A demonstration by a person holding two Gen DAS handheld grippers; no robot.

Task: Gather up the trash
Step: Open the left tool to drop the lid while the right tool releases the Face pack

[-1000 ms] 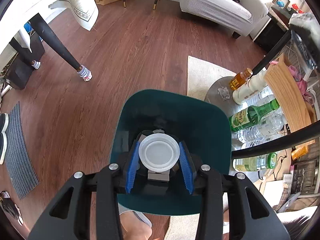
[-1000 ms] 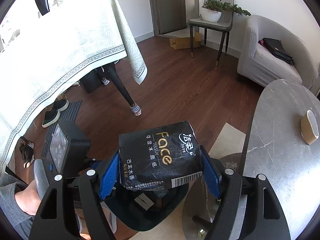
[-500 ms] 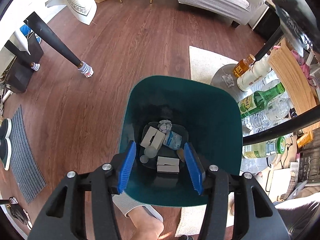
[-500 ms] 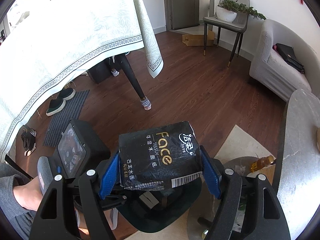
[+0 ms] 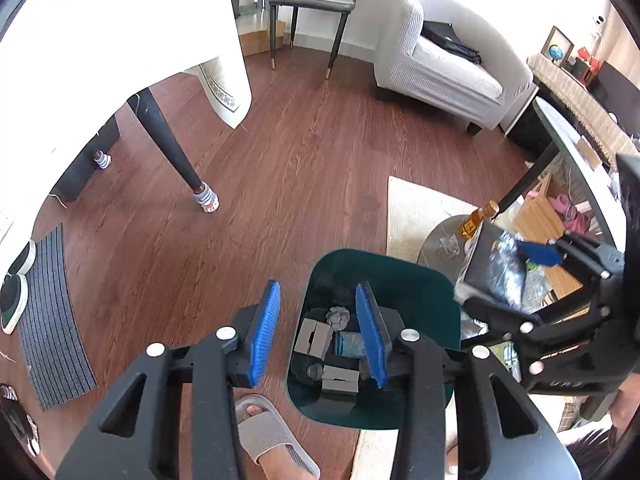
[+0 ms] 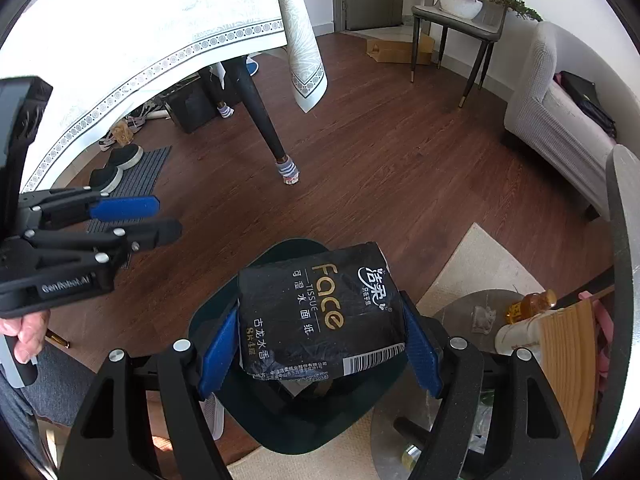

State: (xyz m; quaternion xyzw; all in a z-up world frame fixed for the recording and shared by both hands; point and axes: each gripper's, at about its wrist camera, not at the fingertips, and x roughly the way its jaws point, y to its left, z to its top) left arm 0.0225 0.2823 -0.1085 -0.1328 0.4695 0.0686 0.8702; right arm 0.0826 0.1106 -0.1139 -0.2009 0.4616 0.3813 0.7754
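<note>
A dark green trash bin [image 5: 412, 292] stands on the floor and holds small boxes and crumpled scraps [image 5: 320, 340]. My left gripper [image 5: 318, 332] is open and empty, above the bin's left rim. My right gripper [image 6: 320, 332] is shut on a black tissue pack [image 6: 320, 312] and holds it over the bin [image 6: 304, 428]. In the left wrist view the pack [image 5: 492, 268] and right gripper show at the bin's right edge. The left gripper shows at the left of the right wrist view [image 6: 136, 220].
A table leg [image 5: 172, 156] with a striped sock stands left, under a white tablecloth. A low round shelf [image 5: 444, 240] with bottles [image 5: 476, 220] sits right of the bin on a cream rug [image 5: 416, 208]. A sofa [image 5: 448, 76] is behind. My slippered foot [image 5: 272, 436] is near the bin.
The left gripper let go of the white lid and opened, then rose and shifted left of the bin. The right gripper carried the tissue pack over the bin.
</note>
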